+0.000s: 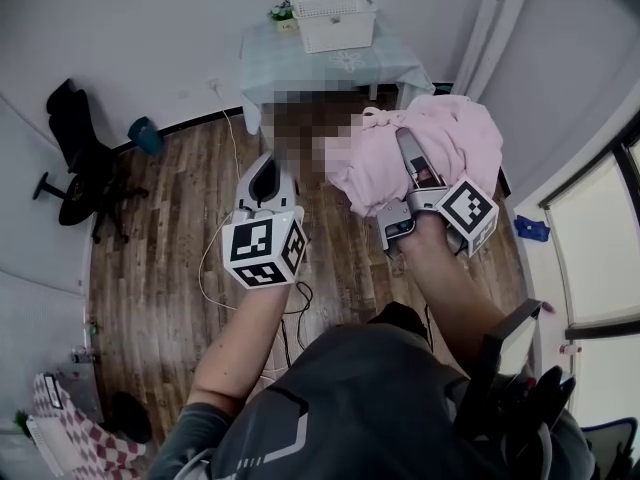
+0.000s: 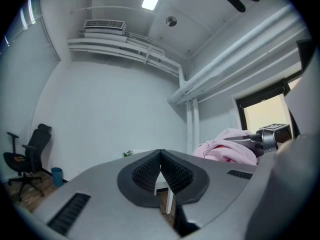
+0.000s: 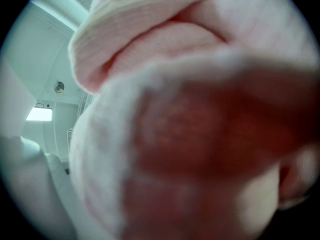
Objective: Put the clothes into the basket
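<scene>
A bundled pink garment (image 1: 450, 138) hangs in the air in front of the person, and my right gripper (image 1: 408, 150) is shut on it with its fingertips buried in the folds. The same pink cloth (image 3: 150, 34) fills the right gripper view and hides the jaws. My left gripper (image 1: 266, 173) is raised beside it to the left, shut and empty; its dark ribbed pads (image 2: 150, 171) meet with nothing between them. The pink garment (image 2: 227, 146) shows to its right. The white slatted basket (image 1: 335, 23) stands on a small table with a pale cloth (image 1: 300, 68) straight ahead.
A black office chair (image 1: 80, 168) and a blue bin (image 1: 145, 135) stand on the wood floor at the left wall. A white cable (image 1: 215, 258) trails over the floor below the left gripper. A window (image 1: 600, 238) lines the right side; checked fabric (image 1: 80, 433) lies at lower left.
</scene>
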`<action>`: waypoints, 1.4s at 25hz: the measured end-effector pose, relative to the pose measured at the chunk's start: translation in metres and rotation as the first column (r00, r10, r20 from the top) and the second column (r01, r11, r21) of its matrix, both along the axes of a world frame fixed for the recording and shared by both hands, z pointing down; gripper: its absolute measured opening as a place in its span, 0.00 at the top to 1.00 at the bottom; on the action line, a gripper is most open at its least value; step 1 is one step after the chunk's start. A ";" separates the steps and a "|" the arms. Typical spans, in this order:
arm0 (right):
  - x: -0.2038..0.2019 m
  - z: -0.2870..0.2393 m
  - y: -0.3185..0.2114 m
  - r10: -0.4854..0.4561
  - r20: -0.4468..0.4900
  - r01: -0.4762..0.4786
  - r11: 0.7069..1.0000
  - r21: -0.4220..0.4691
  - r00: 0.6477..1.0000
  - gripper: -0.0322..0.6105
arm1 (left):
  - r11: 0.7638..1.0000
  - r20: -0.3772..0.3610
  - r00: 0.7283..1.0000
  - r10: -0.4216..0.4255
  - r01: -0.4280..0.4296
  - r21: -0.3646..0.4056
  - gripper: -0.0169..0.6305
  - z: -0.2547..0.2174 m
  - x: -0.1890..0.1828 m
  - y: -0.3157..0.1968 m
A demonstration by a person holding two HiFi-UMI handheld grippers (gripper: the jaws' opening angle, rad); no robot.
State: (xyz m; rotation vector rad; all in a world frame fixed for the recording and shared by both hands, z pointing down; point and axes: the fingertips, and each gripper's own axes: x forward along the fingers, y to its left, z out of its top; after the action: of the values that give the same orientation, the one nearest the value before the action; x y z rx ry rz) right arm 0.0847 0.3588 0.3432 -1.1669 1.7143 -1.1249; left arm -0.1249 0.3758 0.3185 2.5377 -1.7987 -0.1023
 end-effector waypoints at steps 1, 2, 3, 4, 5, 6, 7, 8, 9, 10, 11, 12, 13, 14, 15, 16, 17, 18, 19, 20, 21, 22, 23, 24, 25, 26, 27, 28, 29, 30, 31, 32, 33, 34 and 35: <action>0.000 0.002 -0.018 0.001 0.001 -0.001 1.000 -0.007 1.000 0.46 | 1.000 -0.008 1.000 -0.007 0.007 -0.008 0.96 0.002 -0.004 -0.018; -0.001 0.004 -0.036 0.001 0.002 -0.001 1.000 -0.015 1.000 0.46 | 1.000 -0.015 1.000 -0.009 0.009 -0.018 0.96 0.004 -0.007 -0.036; -0.002 0.005 -0.050 0.000 0.003 0.000 1.000 -0.023 1.000 0.46 | 1.000 -0.022 1.000 -0.005 0.005 -0.025 0.96 0.005 -0.008 -0.048; -0.002 0.006 -0.057 -0.001 0.005 0.001 1.000 -0.028 1.000 0.46 | 1.000 -0.027 1.000 0.003 -0.004 -0.028 0.96 0.006 -0.007 -0.054; -0.003 0.007 -0.058 -0.001 0.007 0.002 1.000 -0.029 1.000 0.46 | 1.000 -0.030 0.999 0.013 -0.014 -0.027 0.96 0.007 -0.006 -0.054; -0.002 0.007 -0.058 -0.001 0.007 0.002 1.000 -0.027 1.000 0.46 | 1.000 -0.030 0.999 0.020 -0.021 -0.024 0.96 0.008 -0.004 -0.052; -0.002 0.008 -0.057 -0.001 0.006 0.002 1.000 -0.023 1.000 0.46 | 0.999 -0.028 0.999 0.024 -0.024 -0.021 0.96 0.009 -0.003 -0.051; -0.002 0.008 -0.057 -0.002 0.004 0.002 1.000 -0.019 1.000 0.46 | 0.999 -0.027 0.999 0.025 -0.026 -0.020 0.96 0.010 -0.002 -0.051; -0.002 0.009 -0.058 -0.003 0.006 0.003 1.000 -0.015 1.000 0.46 | 0.999 -0.029 0.999 0.026 -0.026 -0.020 0.96 0.011 -0.002 -0.052; -0.002 0.010 -0.058 -0.003 0.011 0.003 1.000 -0.013 1.000 0.46 | 0.999 -0.032 0.999 0.026 -0.027 -0.020 0.96 0.012 -0.003 -0.053; -0.002 0.011 -0.058 -0.002 0.019 0.002 1.000 -0.012 1.000 0.46 | 0.999 -0.035 0.999 0.026 -0.027 -0.019 0.96 0.012 -0.004 -0.053; -0.002 0.012 -0.058 -0.001 0.024 0.001 1.000 -0.013 1.000 0.46 | 1.000 -0.036 0.999 0.024 -0.025 -0.018 0.96 0.012 -0.006 -0.054; -0.001 0.012 -0.058 0.000 0.024 0.000 1.000 -0.012 1.000 0.46 | 1.000 -0.031 0.999 0.020 -0.020 -0.015 0.96 0.011 -0.007 -0.055; -0.001 0.012 -0.058 0.001 0.019 -0.001 1.000 -0.011 1.000 0.46 | 1.000 -0.023 1.000 0.016 -0.016 -0.012 0.96 0.009 -0.008 -0.056; -0.001 0.011 -0.058 0.002 0.012 -0.002 1.000 -0.007 1.000 0.46 | 1.000 -0.013 1.000 0.013 -0.014 -0.008 0.96 0.008 -0.008 -0.056; -0.001 0.011 -0.057 0.005 0.011 -0.005 1.000 -0.003 1.000 0.46 | 1.000 -0.003 1.000 0.015 -0.015 -0.003 0.96 0.007 -0.007 -0.055; 0.000 0.012 -0.056 0.009 0.017 -0.009 1.000 -0.001 1.000 0.46 | 1.000 0.005 1.000 0.020 -0.020 0.003 0.96 0.006 -0.005 -0.055; 0.000 0.012 -0.055 0.015 0.030 -0.015 1.000 -0.002 0.999 0.46 | 1.000 0.010 1.000 0.028 -0.028 0.009 0.96 0.006 -0.002 -0.054; 0.000 0.014 -0.054 0.020 0.042 -0.019 1.000 -0.005 0.999 0.46 | 0.999 0.013 0.999 0.039 -0.040 0.016 0.96 0.005 0.001 -0.054; 0.001 0.015 -0.055 0.022 0.049 -0.022 1.000 -0.007 0.999 0.46 | 0.998 0.015 0.999 0.053 -0.053 0.024 0.96 0.004 0.006 -0.055; 0.003 0.015 -0.059 0.021 0.049 -0.021 1.000 -0.007 0.999 0.46 | 0.997 0.018 0.998 0.065 -0.065 0.035 0.96 0.000 0.011 -0.060; 0.007 0.013 -0.069 0.018 0.046 -0.017 1.000 -0.004 0.999 0.46 | 0.996 0.022 0.997 0.071 -0.072 0.046 0.96 -0.007 0.018 -0.069; 0.012 0.009 -0.082 0.013 0.046 -0.013 1.000 0.000 0.999 0.46 | 0.996 0.028 0.997 0.071 -0.073 0.056 0.96 -0.016 0.025 -0.082; 0.016 0.004 -0.095 0.009 0.050 -0.009 1.000 0.005 0.999 0.46 | 0.996 0.035 0.997 0.067 -0.069 0.062 0.96 -0.024 0.031 -0.095; 0.020 0.000 -0.107 0.004 0.058 -0.004 1.000 0.008 0.998 0.46 | 0.996 0.040 0.997 0.059 -0.062 0.062 0.96 -0.030 0.035 -0.107; 0.024 -0.001 -0.120 -0.002 0.066 0.002 1.000 0.008 0.998 0.46 | 0.997 0.047 0.998 0.049 -0.052 0.057 0.96 -0.032 0.039 -0.120; 0.030 0.000 -0.139 -0.010 0.072 0.009 1.000 0.004 0.997 0.46 | 0.998 0.052 0.998 0.037 -0.039 0.049 0.96 -0.030 0.044 -0.138; 0.037 0.003 -0.165 -0.018 0.077 0.019 1.000 -0.002 0.997 0.46 | 0.999 0.055 0.998 0.022 -0.025 0.038 0.96 -0.026 0.052 -0.162; 0.046 0.005 -0.193 -0.028 0.081 0.029 1.000 -0.009 0.996 0.46 | 1.000 0.056 0.998 0.007 -0.009 0.027 0.96 -0.022 0.059 -0.189; 0.054 0.007 -0.218 -0.037 0.087 0.038 0.999 -0.014 0.996 0.46 | 1.000 0.053 0.999 -0.007 0.006 0.018 0.96 -0.019 0.067 -0.213; 0.060 0.008 -0.237 -0.045 0.092 0.047 0.999 -0.016 0.995 0.46 | 1.000 0.050 0.999 -0.019 0.018 0.012 0.96 -0.017 0.072 -0.231; 0.065 0.008 -0.250 -0.052 0.094 0.054 0.998 -0.016 0.994 0.46 | 1.000 0.045 0.999 -0.026 0.026 0.010 0.96 -0.017 0.078 -0.243; 0.069 0.007 -0.260 -0.058 0.093 0.060 0.998 -0.014 0.994 0.46 | 0.999 0.040 0.999 -0.031 0.031 0.011 0.96 -0.017 0.082 -0.251; 0.072 0.007 -0.268 -0.064 0.088 0.065 0.998 -0.012 0.994 0.46 | 0.999 0.037 0.999 -0.035 0.034 0.014 0.96 -0.018 0.086 -0.258; 0.074 0.006 -0.276 -0.069 0.084 0.070 0.997 -0.010 0.994 0.46 | 0.999 0.036 0.999 -0.038 0.038 0.015 0.96 -0.019 0.090 -0.264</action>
State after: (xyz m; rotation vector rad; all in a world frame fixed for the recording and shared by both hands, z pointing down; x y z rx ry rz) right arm 0.1592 0.0830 0.3493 -1.0603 1.6974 -1.2123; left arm -0.0350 0.1120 0.2994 2.5322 -1.8664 -0.0706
